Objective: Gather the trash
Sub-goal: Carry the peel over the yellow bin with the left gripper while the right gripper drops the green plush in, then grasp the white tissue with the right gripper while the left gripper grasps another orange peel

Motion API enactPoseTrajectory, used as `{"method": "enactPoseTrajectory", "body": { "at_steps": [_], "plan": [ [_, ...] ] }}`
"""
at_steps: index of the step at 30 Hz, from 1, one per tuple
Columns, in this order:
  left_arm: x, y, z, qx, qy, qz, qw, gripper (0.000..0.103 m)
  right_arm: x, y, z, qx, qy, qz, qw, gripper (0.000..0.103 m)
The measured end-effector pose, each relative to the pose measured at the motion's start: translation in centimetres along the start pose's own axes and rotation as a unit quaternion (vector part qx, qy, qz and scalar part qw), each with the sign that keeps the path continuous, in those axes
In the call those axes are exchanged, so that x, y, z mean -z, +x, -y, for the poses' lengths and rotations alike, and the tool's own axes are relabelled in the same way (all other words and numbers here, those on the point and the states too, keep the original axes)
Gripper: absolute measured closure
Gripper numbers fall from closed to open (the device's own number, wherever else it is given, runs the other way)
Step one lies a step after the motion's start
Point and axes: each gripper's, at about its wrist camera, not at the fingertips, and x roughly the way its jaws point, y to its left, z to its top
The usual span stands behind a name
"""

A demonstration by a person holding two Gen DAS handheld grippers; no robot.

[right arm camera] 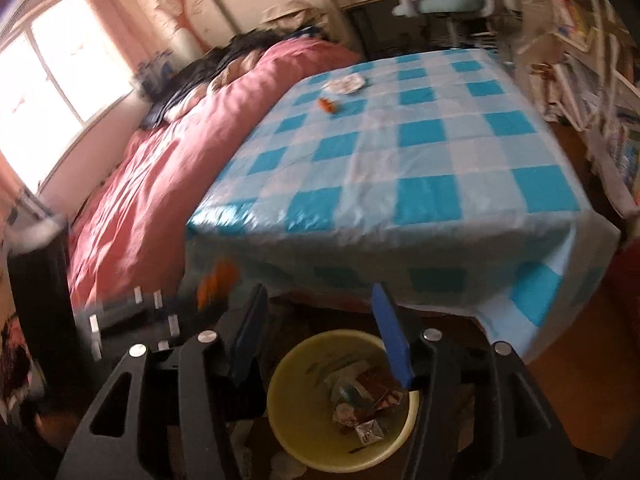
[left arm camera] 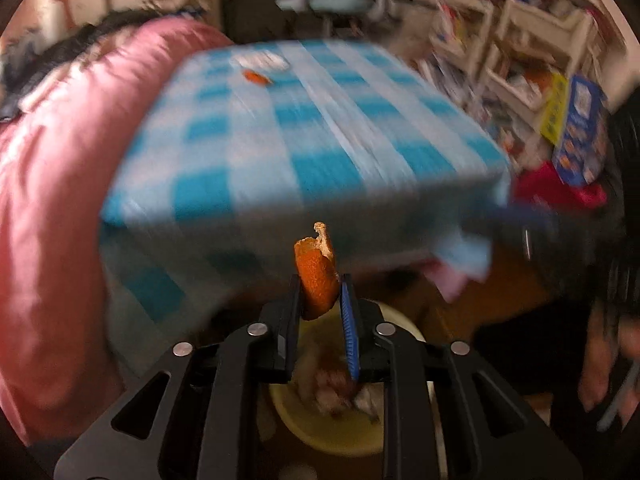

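Observation:
My left gripper [left arm camera: 320, 280] is shut on a strip of orange peel [left arm camera: 318, 276] and holds it upright over a yellow trash bin [left arm camera: 320, 432]. My right gripper [right arm camera: 320, 292] is open and empty above the same bin [right arm camera: 296, 412], which holds crumpled wrappers [right arm camera: 364, 404]. An orange blur [right arm camera: 216, 280], likely the held peel, shows at the right view's left. On the blue checked tablecloth [right arm camera: 400, 152] lie another orange peel piece [right arm camera: 327, 105] and a white crumpled wrapper [right arm camera: 346, 83]; both also show in the left view, the peel [left arm camera: 256, 77] and wrapper [left arm camera: 262, 60].
A bed with a pink quilt [right arm camera: 168, 152] runs along the table's left side. Shelves full of books and boxes [right arm camera: 592, 64] stand at the right. A pale office chair [right arm camera: 444, 0] stands beyond the table. The bin stands on a wooden floor [right arm camera: 580, 380] at the table's near edge.

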Motion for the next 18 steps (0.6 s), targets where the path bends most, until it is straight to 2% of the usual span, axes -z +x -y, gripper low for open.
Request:
{"method": "enactPoseTrajectory", "body": {
  "at_steps": [2,3,5,9,12,16,18],
  "plan": [
    [0.9,0.7,1.0,0.008,0.020,-0.026,0.9994,0.076,-0.1,-0.5,0.6,0.006,0.017,0.016,1.000,0.048],
    [1.2,0.8,1.3,0.005,0.027,-0.028,0.9992,0.069,-0.2,-0.7,0.9,0.008,0.025,0.024,0.999,0.048],
    [1.3,0.5,1.6,-0.004,0.035,-0.022,0.9991,0.060,-0.4,-1.0,1.2,0.009,0.035,0.034,0.999,0.048],
    [0.5,-0.3,0.5,-0.005,0.011,-0.001,0.9999,0.055,-0.9,-1.3,1.4,0.011,0.043,0.048,0.998,0.042],
    [-1.4,-1.1,-1.5,-0.016,-0.024,0.027,0.9992,0.050,-2.5,-1.2,1.1,0.010,0.033,0.054,0.998,0.039],
    [-5.6,-1.0,-4.9,-0.038,-0.071,0.056,0.9952,0.048,-6.9,0.1,-0.3,0.015,-0.018,0.064,0.998,0.030],
    [-8.3,-0.3,-6.4,-0.043,-0.093,0.068,0.9925,0.048,-10.0,2.1,-1.0,0.021,-0.049,0.067,0.996,0.027]
  ]
}}
